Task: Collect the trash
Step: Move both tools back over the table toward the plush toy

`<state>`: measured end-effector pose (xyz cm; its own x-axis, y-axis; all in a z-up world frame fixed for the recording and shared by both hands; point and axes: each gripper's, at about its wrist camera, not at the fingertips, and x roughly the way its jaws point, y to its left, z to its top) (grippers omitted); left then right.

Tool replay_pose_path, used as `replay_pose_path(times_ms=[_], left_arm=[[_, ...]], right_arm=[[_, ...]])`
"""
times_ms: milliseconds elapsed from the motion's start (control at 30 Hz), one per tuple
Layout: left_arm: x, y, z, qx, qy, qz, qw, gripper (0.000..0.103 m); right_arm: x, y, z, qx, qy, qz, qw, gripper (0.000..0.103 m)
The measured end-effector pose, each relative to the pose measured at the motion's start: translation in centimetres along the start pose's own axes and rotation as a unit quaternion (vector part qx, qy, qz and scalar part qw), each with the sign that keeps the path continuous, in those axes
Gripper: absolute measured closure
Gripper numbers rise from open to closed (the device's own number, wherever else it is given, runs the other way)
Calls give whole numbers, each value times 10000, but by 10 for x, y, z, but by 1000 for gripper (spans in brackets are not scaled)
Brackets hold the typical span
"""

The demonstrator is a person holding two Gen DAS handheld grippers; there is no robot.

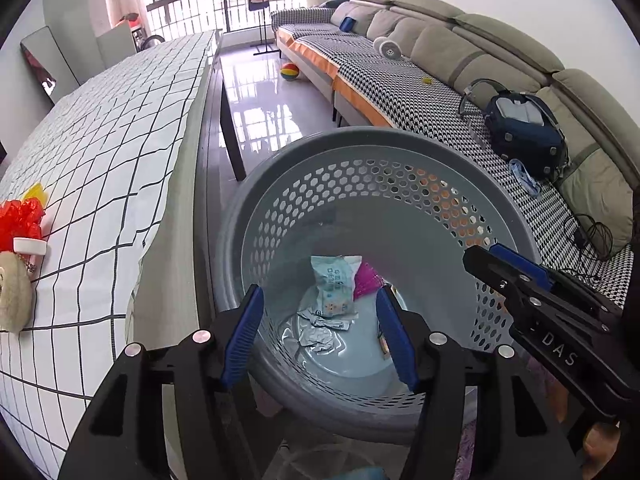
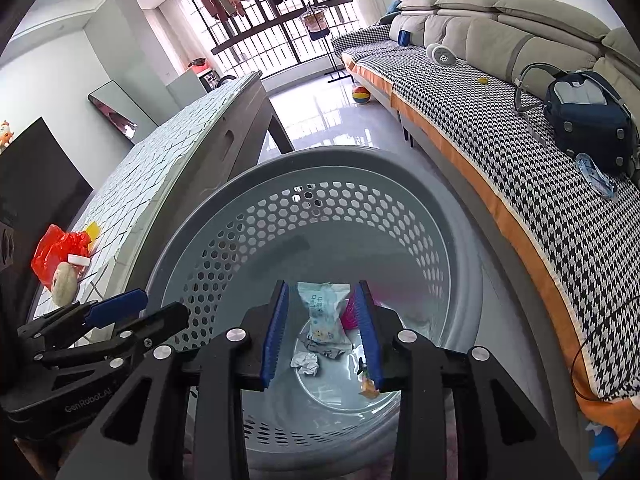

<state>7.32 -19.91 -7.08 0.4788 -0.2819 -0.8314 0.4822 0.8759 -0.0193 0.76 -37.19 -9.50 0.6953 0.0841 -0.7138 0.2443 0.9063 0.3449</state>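
Black left gripper point(image 1: 320, 336) and right gripper point(image 2: 324, 336), blue-padded jaws parted and holding nothing, are hovering over the grey perforated plastic basket point(image 1: 400, 148) containing a pale-blue wrapper point(image 1: 334, 284).

Grey sofa point(image 1: 492, 36) w/ houndstooth cover, navy bag point(image 1: 524, 128) on it; striped ball point(image 1: 291, 71) on floor nr window.

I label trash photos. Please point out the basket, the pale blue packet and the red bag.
basket point(image 1: 362, 138): left wrist view, far rim.
packet point(image 2: 322, 312): right wrist view, printed front.
red bag point(image 2: 50, 250): right wrist view, crumpled middle.
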Motion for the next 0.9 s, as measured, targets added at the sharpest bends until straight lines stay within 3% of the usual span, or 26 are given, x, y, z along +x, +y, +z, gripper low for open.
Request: replay_pose_path(times_ms=[500, 900], left_arm=[[-50, 24, -4, -258, -509, 40, 9984, 35], [-102, 67, -19, -640, -967, 226, 9930, 33]], right_arm=[[-27, 22, -2, -128, -208, -153, 9996, 61], [-56, 85, -3, -584, -466, 117, 9971, 54]])
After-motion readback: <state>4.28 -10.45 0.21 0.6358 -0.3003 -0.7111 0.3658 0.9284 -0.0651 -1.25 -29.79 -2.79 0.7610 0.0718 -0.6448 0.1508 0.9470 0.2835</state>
